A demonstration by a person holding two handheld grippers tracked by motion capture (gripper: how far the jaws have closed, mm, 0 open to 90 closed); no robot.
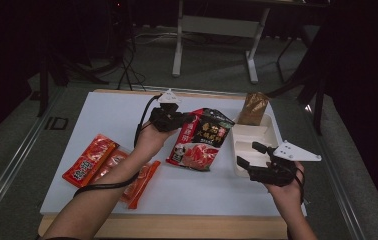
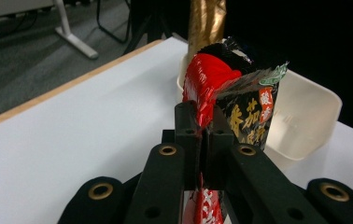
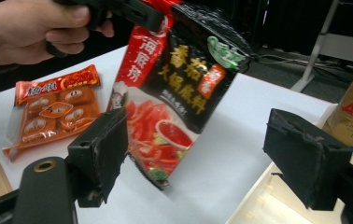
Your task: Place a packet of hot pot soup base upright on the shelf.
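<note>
The left gripper [image 1: 189, 119] pinches the top edge of the black-and-red sauce pouch [image 1: 200, 139], which hangs tilted above the white board [image 1: 112, 117] beside the tray [image 1: 272, 131] — the right gripper [image 1: 249, 154] is spread, holding nothing

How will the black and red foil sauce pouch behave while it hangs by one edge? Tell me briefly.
The black and red foil sauce pouch probably stays floppy: it hangs from the left gripper, pinched at its top edge and crumpling there. Its glossy film looks slippery, so a thin pinch might creep. It could swing before reaching the white plastic tray.
</note>
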